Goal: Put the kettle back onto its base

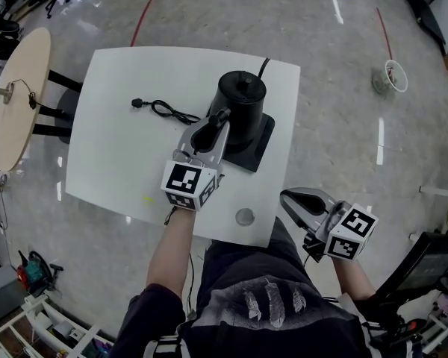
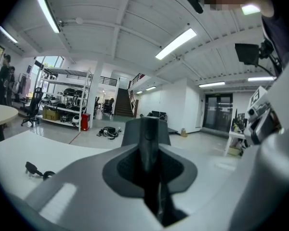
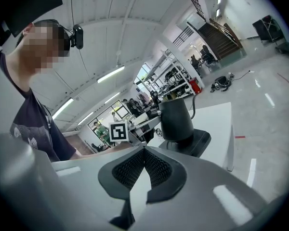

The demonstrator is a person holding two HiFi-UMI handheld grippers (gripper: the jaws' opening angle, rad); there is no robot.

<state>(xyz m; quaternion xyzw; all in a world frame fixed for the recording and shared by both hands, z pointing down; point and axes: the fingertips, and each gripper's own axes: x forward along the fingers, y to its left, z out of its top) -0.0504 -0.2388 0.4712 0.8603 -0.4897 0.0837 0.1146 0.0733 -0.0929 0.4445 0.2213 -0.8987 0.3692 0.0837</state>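
Black rigid plastic kettle, heavy if filled, looks seated on its square black base; left hand-held gripper clamps its handle, right hand-held gripper closed, empty.

In the head view we cannot see the handle of the kettle: the left claw covers it. The kettle hides most of its base, so we cannot tell how it sits there. A round thing by the near edge of the surface is too small to name.
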